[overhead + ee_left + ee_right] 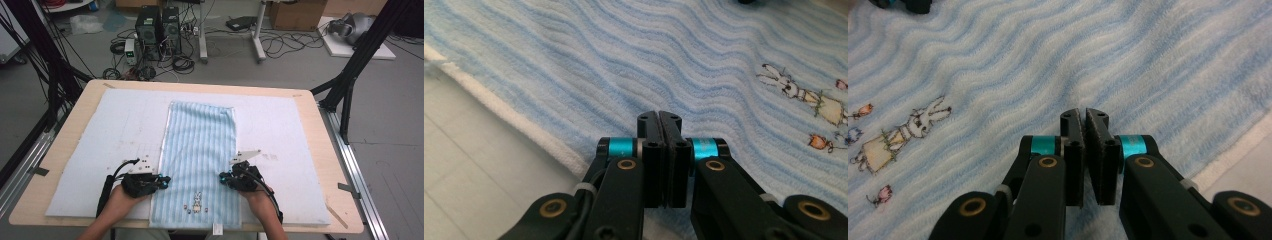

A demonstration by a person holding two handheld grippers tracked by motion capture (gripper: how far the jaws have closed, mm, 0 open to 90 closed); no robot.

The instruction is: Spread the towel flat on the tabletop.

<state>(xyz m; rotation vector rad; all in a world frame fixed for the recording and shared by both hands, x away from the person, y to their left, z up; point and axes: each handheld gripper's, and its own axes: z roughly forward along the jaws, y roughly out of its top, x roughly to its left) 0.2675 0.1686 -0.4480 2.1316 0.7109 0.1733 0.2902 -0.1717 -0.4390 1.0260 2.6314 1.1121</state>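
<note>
A light blue striped towel (200,150) lies flat, lengthwise down the middle of a white mat (115,130). A small rabbit embroidery (198,201) sits near its near end. My left gripper (164,181) is at the towel's left edge and points inward. In the left gripper view the jaws (659,116) are pressed together over the towel (624,65), and nothing shows between them. My right gripper (222,177) is at the towel's right edge, facing the left one. Its jaws (1083,112) are closed above the towel (1098,55), with the rabbit (903,132) off to the side.
The mat covers most of a wooden table (75,115). The towel's white hem (524,130) borders bare mat on the left. On the floor behind the table are computer towers (157,30), tangled cables and black frame legs (350,75).
</note>
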